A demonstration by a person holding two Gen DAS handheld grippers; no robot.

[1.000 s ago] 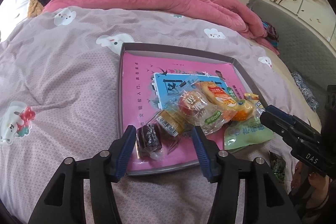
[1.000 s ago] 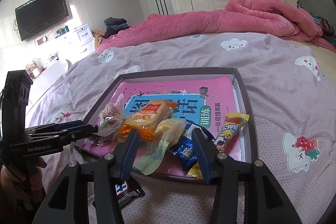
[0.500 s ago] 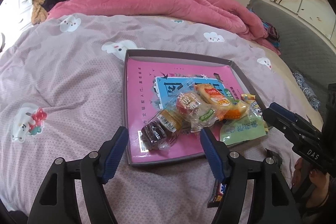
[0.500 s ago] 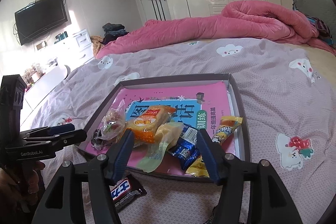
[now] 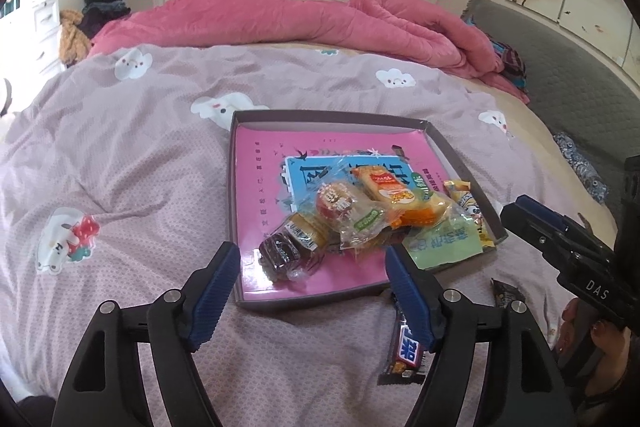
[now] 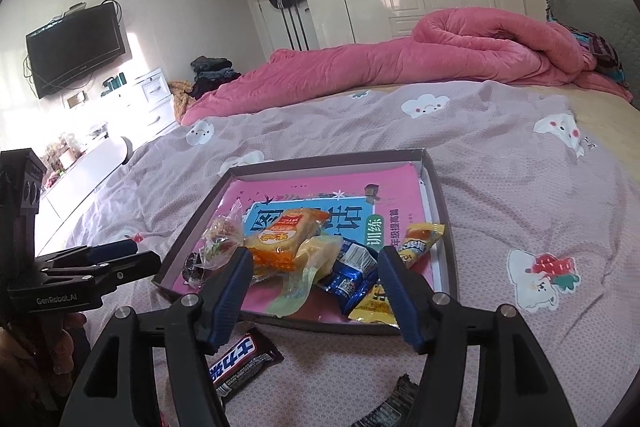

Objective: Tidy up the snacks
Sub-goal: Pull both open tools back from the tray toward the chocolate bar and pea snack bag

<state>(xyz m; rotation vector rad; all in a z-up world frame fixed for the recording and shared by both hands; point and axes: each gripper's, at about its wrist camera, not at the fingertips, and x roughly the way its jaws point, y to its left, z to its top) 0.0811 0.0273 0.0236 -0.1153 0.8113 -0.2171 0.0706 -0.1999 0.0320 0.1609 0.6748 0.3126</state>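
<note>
A shallow grey box tray (image 5: 336,116) (image 6: 196,223) lined with a pink book lies on the bed. Several wrapped snacks are piled in its near part: an orange cracker pack (image 5: 396,195) (image 6: 286,239), a red round sweet (image 5: 336,201), a dark cake (image 5: 280,251), a green packet (image 5: 442,243), blue packets (image 6: 352,271). A Snickers bar (image 5: 408,351) (image 6: 240,363) lies on the sheet outside the tray. My left gripper (image 5: 312,273) is open and empty, just short of the tray edge. My right gripper (image 6: 314,267) is open and empty above the tray's near edge.
A second dark wrapper (image 6: 388,407) (image 5: 506,293) lies on the sheet near the tray. A rolled pink duvet (image 5: 300,23) lies across the far side of the bed. A grey headboard (image 5: 560,67) is at the right, wardrobes behind.
Both grippers have pulled back and up from the tray. The left gripper has left the dark cake lying in the tray. The Snickers bar has come into the left view.
</note>
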